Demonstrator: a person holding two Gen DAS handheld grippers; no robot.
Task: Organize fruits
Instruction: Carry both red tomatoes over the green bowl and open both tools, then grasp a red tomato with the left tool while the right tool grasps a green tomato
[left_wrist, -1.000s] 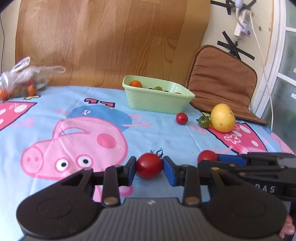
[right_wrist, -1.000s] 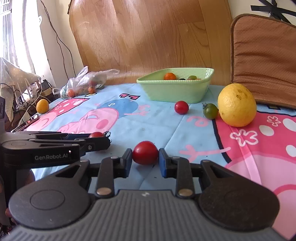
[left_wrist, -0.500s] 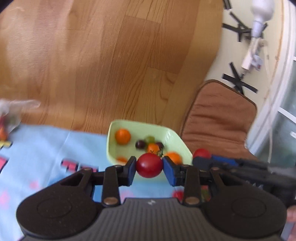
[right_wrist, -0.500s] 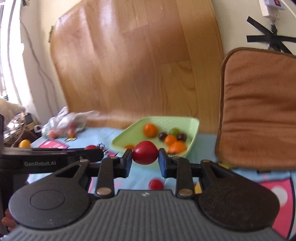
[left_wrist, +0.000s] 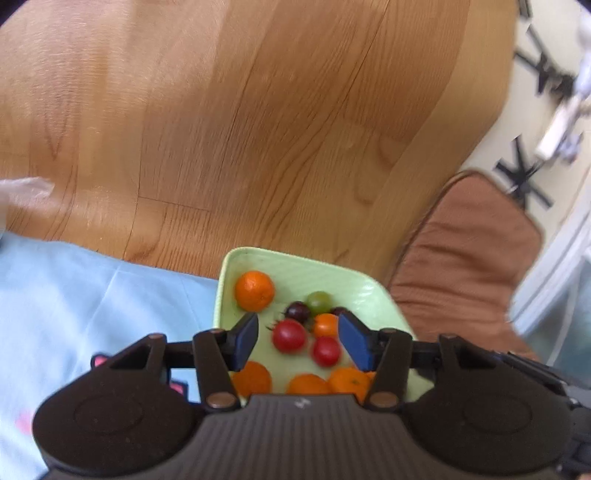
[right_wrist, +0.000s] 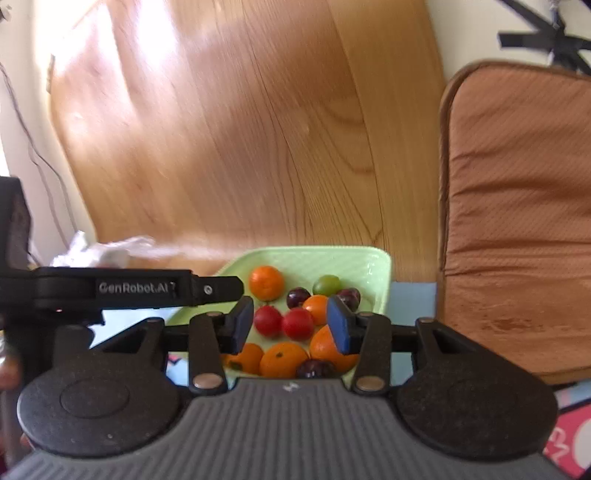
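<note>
Both tongs (left_wrist: 298, 341) (right_wrist: 290, 325) now spread, two glossy red tomatoes (left_wrist: 290, 335) dropped in green bowl (left_wrist: 258, 260).

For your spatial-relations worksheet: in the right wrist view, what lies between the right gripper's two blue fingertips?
Two red cherry tomatoes side by side in the green bowl below, ungripped, between the open right gripper fingertips.

The table (left_wrist: 74, 295) is covered by a light blue cloth with pink print. A pale green dish (left_wrist: 310, 266) sits directly on it near the far edge, against a wooden board (left_wrist: 258, 129). A brown cushion (right_wrist: 517, 221) stands to its right. A clear bag (right_wrist: 107, 251) lies at far left.
</note>
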